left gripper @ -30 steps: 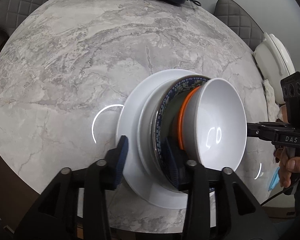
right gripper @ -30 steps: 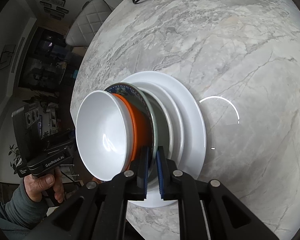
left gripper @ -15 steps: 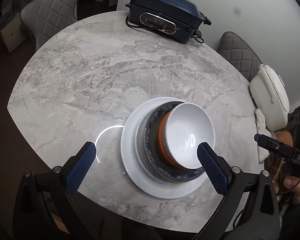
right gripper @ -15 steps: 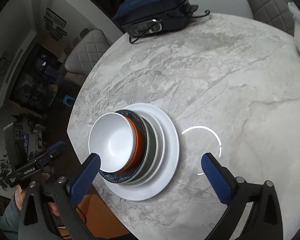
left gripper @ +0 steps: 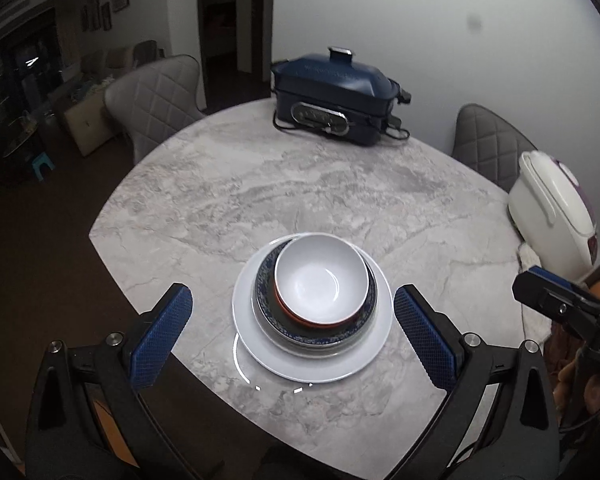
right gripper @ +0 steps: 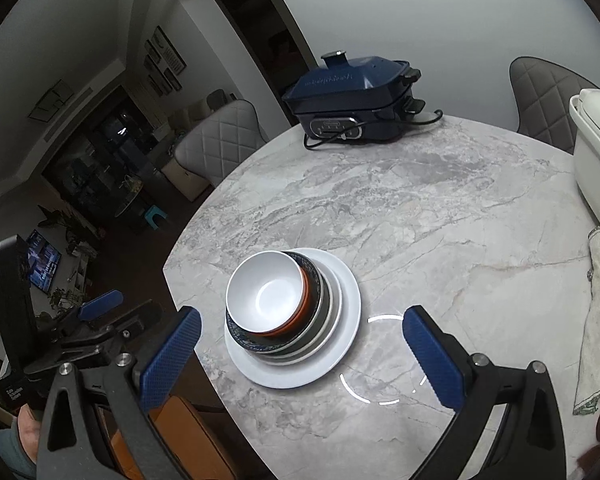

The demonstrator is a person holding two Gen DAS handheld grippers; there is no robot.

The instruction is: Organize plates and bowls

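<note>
1. Dishes sit in one stack near the front edge of the marble table (left gripper: pixel 300 184): white bowl (left gripper: pixel 320 280) on top, orange bowl (right gripper: pixel 300 312) under it, then a blue patterned plate (left gripper: pixel 266 280), all on a big white plate (left gripper: pixel 260 356).
2. Left gripper (left gripper: pixel 294 340) jaws spread wide, holding nothing, hanging above the stack.
3. Right gripper (right gripper: pixel 300 354) same deal, wide open and empty.
4. A blue cooker (left gripper: pixel 336 96) sits at the far edge.

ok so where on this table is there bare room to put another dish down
Bare marble lies between the plate stack and the blue cooker, and also left of the stack toward the edge. It is tighter at the right, by the white appliance and cloth.
</note>
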